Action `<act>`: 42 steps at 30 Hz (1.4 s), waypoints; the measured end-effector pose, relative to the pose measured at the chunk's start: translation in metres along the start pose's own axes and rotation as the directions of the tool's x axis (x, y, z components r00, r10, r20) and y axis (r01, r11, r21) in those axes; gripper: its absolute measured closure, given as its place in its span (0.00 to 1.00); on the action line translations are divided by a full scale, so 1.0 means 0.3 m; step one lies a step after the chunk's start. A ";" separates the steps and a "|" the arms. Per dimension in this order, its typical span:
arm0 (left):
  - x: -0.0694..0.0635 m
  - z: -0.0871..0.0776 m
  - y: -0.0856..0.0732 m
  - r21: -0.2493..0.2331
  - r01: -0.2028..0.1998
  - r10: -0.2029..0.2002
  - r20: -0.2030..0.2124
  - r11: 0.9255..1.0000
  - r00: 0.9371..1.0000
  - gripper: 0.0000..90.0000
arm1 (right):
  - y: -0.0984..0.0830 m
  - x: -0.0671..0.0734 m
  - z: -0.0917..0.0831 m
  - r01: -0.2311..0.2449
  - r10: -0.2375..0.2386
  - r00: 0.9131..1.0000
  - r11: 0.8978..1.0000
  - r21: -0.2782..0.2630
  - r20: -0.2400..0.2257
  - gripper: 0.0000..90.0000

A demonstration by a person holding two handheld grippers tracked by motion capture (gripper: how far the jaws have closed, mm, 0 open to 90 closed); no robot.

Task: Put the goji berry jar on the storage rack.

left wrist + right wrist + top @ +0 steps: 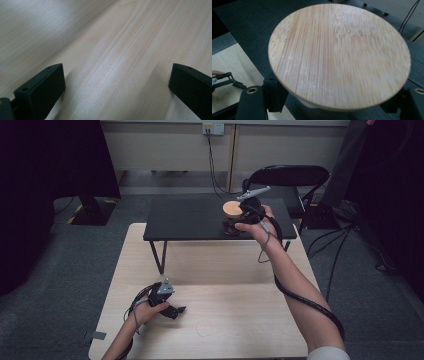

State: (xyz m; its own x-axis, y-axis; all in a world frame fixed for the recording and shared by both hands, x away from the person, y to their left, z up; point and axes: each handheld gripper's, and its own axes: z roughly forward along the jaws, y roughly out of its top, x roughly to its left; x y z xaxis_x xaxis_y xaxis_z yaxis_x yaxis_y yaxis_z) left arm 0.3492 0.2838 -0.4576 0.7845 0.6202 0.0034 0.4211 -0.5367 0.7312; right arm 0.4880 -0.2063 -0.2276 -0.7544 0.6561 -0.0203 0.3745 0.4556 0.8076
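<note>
A round bamboo lid (339,53) tops a jar whose pale body (309,103) peeks out under its rim. My right gripper (332,106) has its two black jaws against the jar's sides just below the lid, shut on it. In the high view the lid (231,209) and right gripper (241,217) are over the right part of a low black table (190,217). My left gripper (172,310) rests low on the light wooden table (225,300) at the near left, open, with bare wood between its fingers (45,85).
The low black table stands on thin legs (161,256) at the far end of the wooden table. A black chair (290,175) is behind it, with cables (340,245) on the grey floor to the right. Part of the left gripper (224,81) shows far off.
</note>
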 end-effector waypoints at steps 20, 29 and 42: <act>0.001 -0.001 0.002 0.005 -0.004 0.004 0.000 1.000 1.000 0.00 | -0.108 0.034 -0.061 0.025 -0.025 1.000 0.998 -0.065 -0.010 0.02; 0.001 -0.001 0.002 0.005 -0.004 0.004 0.000 1.000 1.000 0.00 | -0.281 0.033 -0.159 -0.003 -0.005 0.997 0.995 -0.102 -0.077 0.00; 0.001 -0.001 0.002 0.005 -0.005 0.005 0.000 1.000 1.000 0.00 | -0.459 0.061 -0.218 0.003 -0.009 0.997 0.997 -0.082 -0.079 0.00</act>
State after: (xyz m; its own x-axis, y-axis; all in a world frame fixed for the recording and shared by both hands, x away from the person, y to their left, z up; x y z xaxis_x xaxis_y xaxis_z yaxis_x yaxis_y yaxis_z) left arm 0.3497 0.2838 -0.4568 0.7867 0.6173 0.0068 0.4197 -0.5429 0.7274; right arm 0.3874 -0.2963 -0.3006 -0.7979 0.6025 0.0189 0.3272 0.4066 0.8530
